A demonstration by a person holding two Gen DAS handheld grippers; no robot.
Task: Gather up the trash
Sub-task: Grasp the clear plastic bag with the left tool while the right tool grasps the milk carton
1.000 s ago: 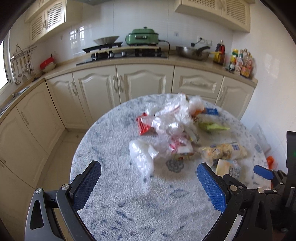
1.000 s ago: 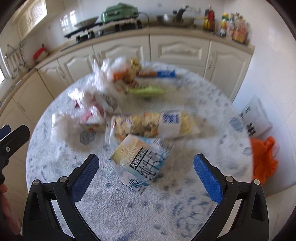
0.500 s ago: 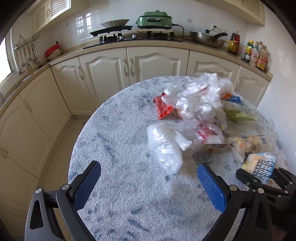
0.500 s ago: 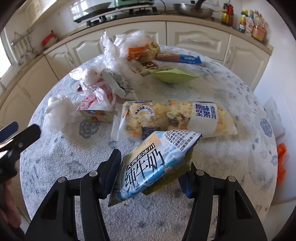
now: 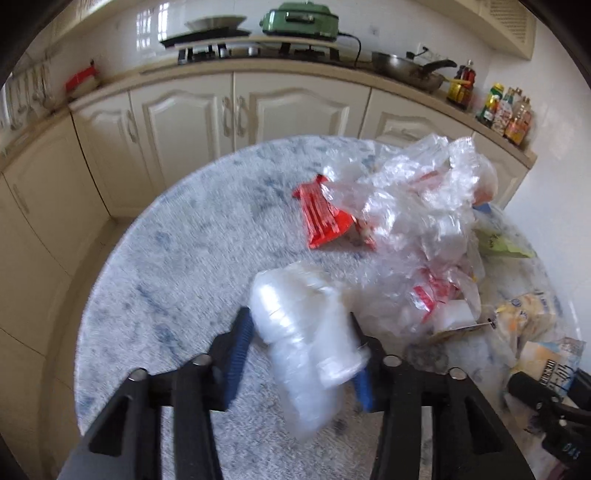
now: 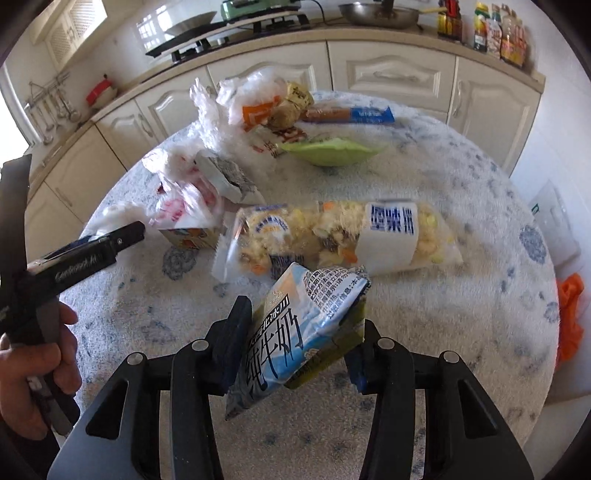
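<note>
Closest to me on the L cam, my left gripper (image 5: 301, 354) is pinched on a crumpled white plastic bag (image 5: 303, 339), blue pads pressing it from both sides; the bag bulges up and hangs down between the fingers, over the round table (image 5: 177, 266) w/ its blue-grey speckled top. On the R cam, my right gripper (image 6: 299, 339) is clamped on a milk carton (image 6: 295, 332), blue-and-white w/ black print, flattened and tilted, top corner leaning to the right. Can't tell if either piece is touching the table or just off it. At the left edge of the R cam I see the left gripper's black finger and the hand (image 6: 37, 365) on its handle. Just past the carton lies a long clear snack bag (image 6: 332, 236) w/ a blue-and-white label, flat on the table. Left of that, a small carton (image 6: 188, 232) sits under a red-printed clear wrapper (image 6: 184, 203). Further back, a green wrapper (image 6: 332, 151), then a heap of clear plastic bags (image 5: 417, 206) w/ an orange-and-white packet (image 6: 258, 110) and a blue-ended bar wrapper (image 6: 351, 115) beside it. On the L cam a red wrapper (image 5: 321, 218) lies at the left of that heap, partly under it. Beyond the table: cream cabinets (image 5: 240, 107), a green cooker (image 5: 299, 18), a pan (image 5: 406, 70) and bottles (image 5: 506, 114) on the counter. Right of the table, something orange (image 6: 570, 314) on the floor.
</note>
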